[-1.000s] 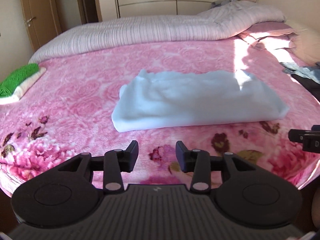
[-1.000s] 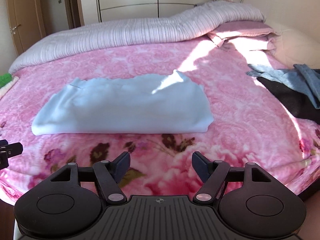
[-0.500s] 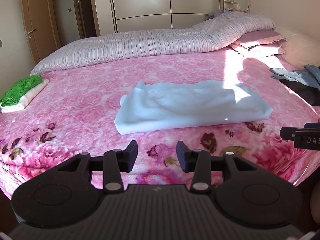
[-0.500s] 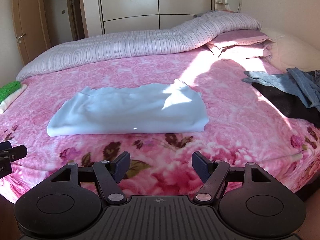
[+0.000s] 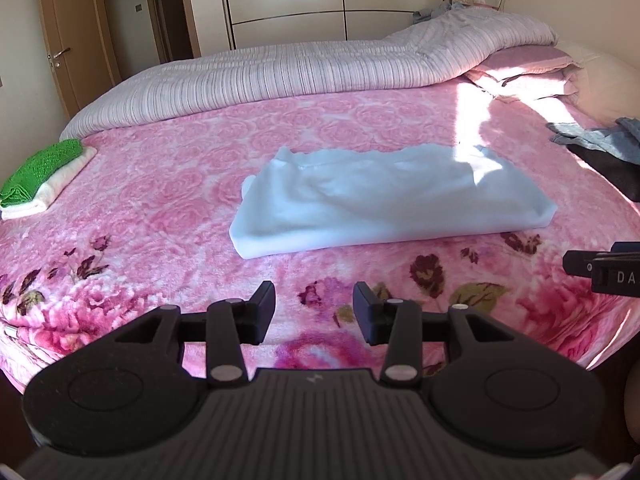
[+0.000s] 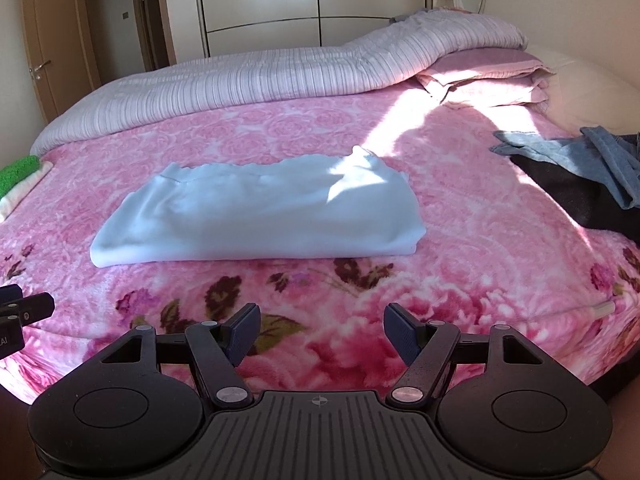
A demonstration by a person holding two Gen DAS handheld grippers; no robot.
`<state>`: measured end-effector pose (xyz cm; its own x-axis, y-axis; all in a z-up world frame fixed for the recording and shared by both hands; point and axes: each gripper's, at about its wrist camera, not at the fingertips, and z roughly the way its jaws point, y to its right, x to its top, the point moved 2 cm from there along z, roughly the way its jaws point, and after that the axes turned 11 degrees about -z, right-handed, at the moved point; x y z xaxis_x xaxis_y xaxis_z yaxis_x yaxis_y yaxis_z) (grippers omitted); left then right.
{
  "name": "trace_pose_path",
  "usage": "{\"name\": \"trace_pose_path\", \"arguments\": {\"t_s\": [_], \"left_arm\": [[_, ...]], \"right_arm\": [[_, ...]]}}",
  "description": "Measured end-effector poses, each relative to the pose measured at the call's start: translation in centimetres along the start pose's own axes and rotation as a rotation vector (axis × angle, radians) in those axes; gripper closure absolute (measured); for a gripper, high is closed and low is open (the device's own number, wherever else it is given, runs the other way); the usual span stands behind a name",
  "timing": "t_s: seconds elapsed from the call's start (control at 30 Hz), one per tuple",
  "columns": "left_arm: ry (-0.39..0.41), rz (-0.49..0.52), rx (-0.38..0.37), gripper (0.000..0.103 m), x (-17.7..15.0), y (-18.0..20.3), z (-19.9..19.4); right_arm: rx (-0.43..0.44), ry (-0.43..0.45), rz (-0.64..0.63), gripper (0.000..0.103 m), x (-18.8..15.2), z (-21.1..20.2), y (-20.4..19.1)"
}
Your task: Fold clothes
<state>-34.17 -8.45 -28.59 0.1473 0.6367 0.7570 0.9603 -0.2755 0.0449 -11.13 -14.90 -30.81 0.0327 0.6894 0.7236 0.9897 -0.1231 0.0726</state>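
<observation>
I find the pale blue garment [image 5: 384,196] folded mid-bed — soft, light, limp; I'd pinch its near corners. Left gripper [image 5: 315,310] and right gripper [image 6: 320,332] both released, empty.

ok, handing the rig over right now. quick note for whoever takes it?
Left gripper: open, empty, above the near edge of the bed.
Right gripper: open, empty, same edge.
Light blue garment: lies folded mid-bed, nothing touching it.
Green and white folded stack: at the bed's left edge.
Jeans and a black garment: unfolded heap at the right edge.
Left: probably fold the heap; the blue piece may need another fold.
</observation>
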Motion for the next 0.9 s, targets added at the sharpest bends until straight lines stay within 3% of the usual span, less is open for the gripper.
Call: {"name": "trace_pose_path", "arguments": {"t_s": [0.6,0.67,0.73,0.83,0.9], "left_arm": [[-0.125,-0.153,-0.042,0.065,1.8,-3.0,7.7],[-0.14,-0.234,-0.09,0.065,2.0,-4.2,8.7],[-0.159,-0.388,-0.171,0.065,2.2,-6.1,9.8],[-0.21,-0.648,-0.253,0.065,2.0,-9.2,12.0],[-0.22,-0.761,-0.257,0.063,1.9,-10.4,13.5]], "right_arm": [[-0.038,-0.115,0.006,0.031,0.9,6.9,1.8],[-0.013,-0.119,0.042,0.031,0.9,7.7,2.4],[0.031,-0.114,0.106,0.031,0.7,8.4,3.4],[0.173,-0.086,0.386,0.031,-0.2,9.9,6.9],[0.247,-0.087,0.612,0.031,-1.3,11.2,9.3]]}}
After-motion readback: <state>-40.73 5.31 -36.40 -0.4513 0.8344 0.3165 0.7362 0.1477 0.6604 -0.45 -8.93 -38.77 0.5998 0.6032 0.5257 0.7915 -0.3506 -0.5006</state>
